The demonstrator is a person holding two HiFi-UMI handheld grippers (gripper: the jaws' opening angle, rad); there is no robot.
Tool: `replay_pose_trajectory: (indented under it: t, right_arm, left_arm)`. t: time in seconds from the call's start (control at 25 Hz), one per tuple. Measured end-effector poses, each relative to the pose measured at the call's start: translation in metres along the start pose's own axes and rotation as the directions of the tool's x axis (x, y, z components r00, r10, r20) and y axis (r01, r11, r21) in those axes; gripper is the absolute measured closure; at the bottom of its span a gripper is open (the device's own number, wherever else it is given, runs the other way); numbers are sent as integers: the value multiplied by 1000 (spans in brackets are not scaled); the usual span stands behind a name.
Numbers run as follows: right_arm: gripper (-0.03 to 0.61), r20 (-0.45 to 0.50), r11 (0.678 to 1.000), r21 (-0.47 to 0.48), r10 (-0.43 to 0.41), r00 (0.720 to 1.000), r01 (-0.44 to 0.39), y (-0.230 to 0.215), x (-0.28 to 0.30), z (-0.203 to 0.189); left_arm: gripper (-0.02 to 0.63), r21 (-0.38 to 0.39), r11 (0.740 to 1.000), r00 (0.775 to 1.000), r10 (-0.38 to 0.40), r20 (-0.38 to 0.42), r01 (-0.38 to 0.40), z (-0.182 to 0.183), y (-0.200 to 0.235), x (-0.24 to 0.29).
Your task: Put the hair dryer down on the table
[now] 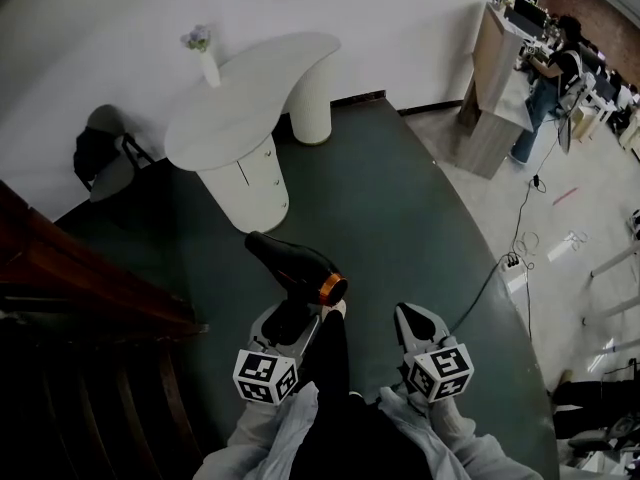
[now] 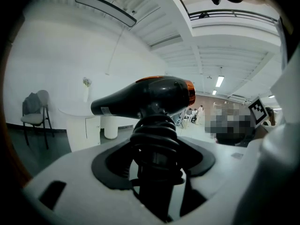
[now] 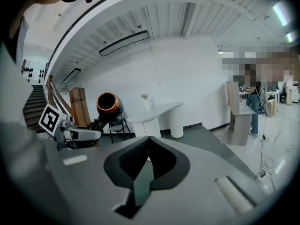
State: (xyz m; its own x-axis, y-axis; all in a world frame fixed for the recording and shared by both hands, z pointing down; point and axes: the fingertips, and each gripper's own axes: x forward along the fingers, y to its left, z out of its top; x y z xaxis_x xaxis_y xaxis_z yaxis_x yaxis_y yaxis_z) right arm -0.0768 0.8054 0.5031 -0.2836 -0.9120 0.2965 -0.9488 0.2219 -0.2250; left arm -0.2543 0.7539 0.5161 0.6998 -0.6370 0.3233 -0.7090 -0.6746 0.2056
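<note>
A black hair dryer [image 1: 295, 263] with an orange ring at its rear is held up in the air over the dark green floor. My left gripper [image 1: 290, 320] is shut on its handle, which has the cord wound round it. In the left gripper view the hair dryer [image 2: 150, 97] stands upright between the jaws, nozzle to the left. The white curved table [image 1: 240, 98] stands ahead, well apart from the dryer. My right gripper [image 1: 415, 325] hangs beside the left, its tips together with nothing in them. The right gripper view shows the hair dryer [image 3: 108, 104] and the left gripper [image 3: 70, 132] at its left.
A white vase with a flower [image 1: 205, 58] stands on the table's far end. A chair with a dark bag [image 1: 105, 153] is left of the table. A wooden stair rail [image 1: 60, 268] runs along my left. A wooden desk [image 1: 500, 78], a person [image 1: 555, 78] and a power strip [image 1: 515, 268] lie to the right.
</note>
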Motion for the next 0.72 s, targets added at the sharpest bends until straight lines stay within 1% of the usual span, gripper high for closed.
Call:
replay_pose_trajectory:
  t: [0.2, 0.32, 0.52, 0.72]
  right_arm:
    - [566, 2, 1000, -11, -8, 1000, 8, -33, 62, 26]
    - [566, 9, 1000, -22, -12, 1000, 12, -56, 106, 56]
    - [566, 32, 999, -32, -19, 999, 20, -86, 190, 112]
    - [566, 61, 999, -25, -21, 998, 22, -105, 260, 146]
  left_arm:
    - [330, 4, 1000, 1000, 3, 12, -3, 29, 40, 60]
    - [330, 0, 1000, 1000, -4, 20, 4, 58, 65, 101]
    - [330, 9, 1000, 1000, -27, 12, 27, 107, 116, 170]
    - [330, 16, 999, 999, -43, 28, 43, 141, 165, 221]
